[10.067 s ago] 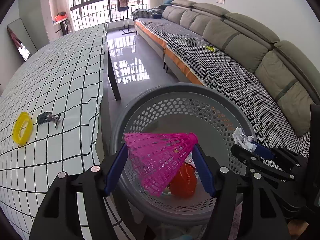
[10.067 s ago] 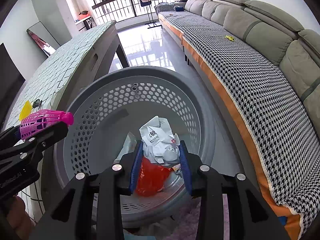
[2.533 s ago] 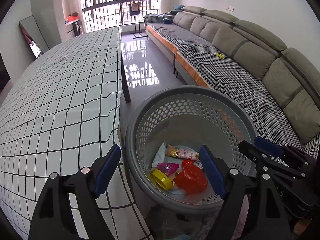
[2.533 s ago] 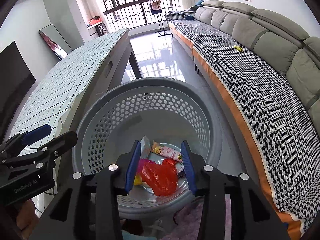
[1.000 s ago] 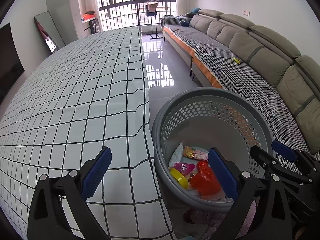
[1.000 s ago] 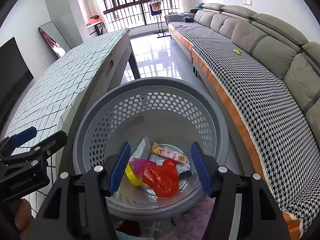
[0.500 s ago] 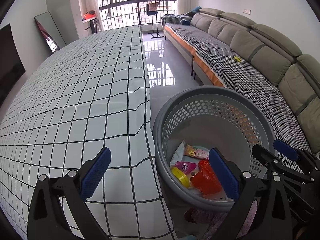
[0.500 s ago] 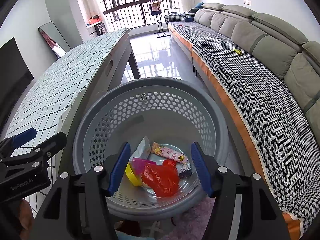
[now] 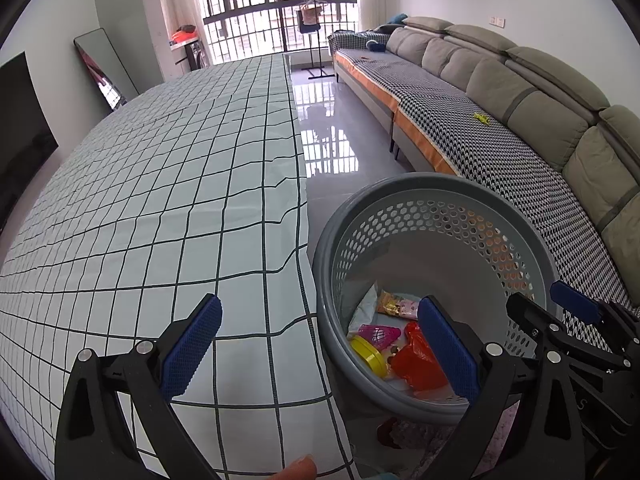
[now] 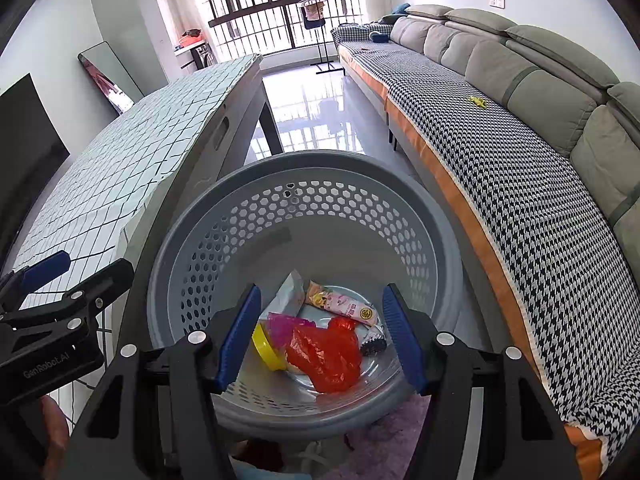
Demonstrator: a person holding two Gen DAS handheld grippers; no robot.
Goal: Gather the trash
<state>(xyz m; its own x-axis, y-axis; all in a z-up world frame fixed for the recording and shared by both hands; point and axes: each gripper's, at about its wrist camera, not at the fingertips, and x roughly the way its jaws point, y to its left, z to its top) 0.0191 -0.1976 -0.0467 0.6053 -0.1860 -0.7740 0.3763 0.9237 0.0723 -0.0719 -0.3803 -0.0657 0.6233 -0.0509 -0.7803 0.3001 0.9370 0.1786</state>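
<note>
Both tongs, left (image 9: 316, 344) and right (image 10: 320, 332), gape empty; trash (image 10: 324, 350) fills our basket (image 10: 304, 168), desk (image 9: 160, 184) seemingly done.

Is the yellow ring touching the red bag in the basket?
Cannot tell. In the right wrist view the yellow ring sits beside the red bag, no clear gap or contact.

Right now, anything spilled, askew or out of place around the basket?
Nothing spilled: the trash sits inside the grey basket. One oddity: a small yellow item lies loose on the sofa's houndstooth cover.
</note>
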